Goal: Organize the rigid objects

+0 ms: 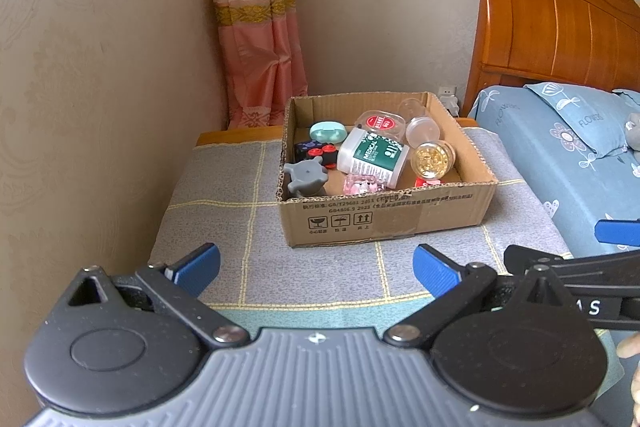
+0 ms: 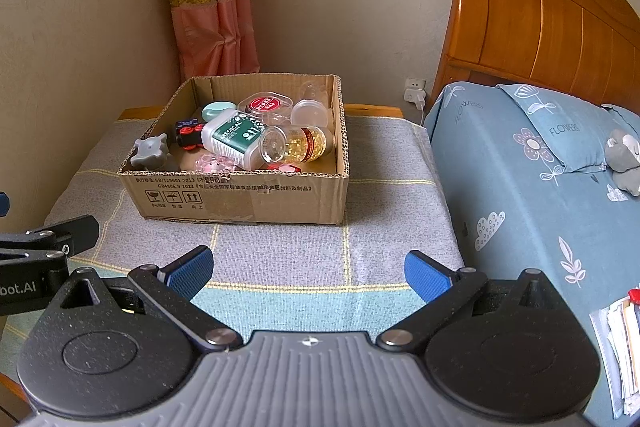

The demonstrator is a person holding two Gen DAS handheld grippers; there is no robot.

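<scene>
A shallow cardboard box (image 1: 384, 223) (image 2: 240, 201) stands on a cloth-covered bedside table. Inside lie a white and green bottle marked MEDICAL (image 1: 372, 157) (image 2: 234, 139), a clear bottle of gold capsules (image 1: 434, 157) (image 2: 298, 145), a red-lidded case (image 1: 378, 123) (image 2: 264, 105), a mint oval case (image 1: 327, 131), a clear cup (image 1: 423, 131) (image 2: 310, 113), a grey knob-shaped piece (image 1: 306, 179) (image 2: 151, 151), a black and red toy (image 1: 316, 151) (image 2: 188, 135) and a pink clear item (image 1: 362, 185). My left gripper (image 1: 316, 269) is open and empty, short of the box. My right gripper (image 2: 308, 267) is likewise open and empty.
A grey checked cloth (image 2: 280, 259) covers the table, which sits against a beige wall on the left. A bed with blue floral bedding (image 2: 520, 187) and a wooden headboard (image 2: 540, 19) adjoins it on the right. A pink curtain (image 1: 256, 27) hangs behind. Papers (image 2: 620, 339) lie at lower right.
</scene>
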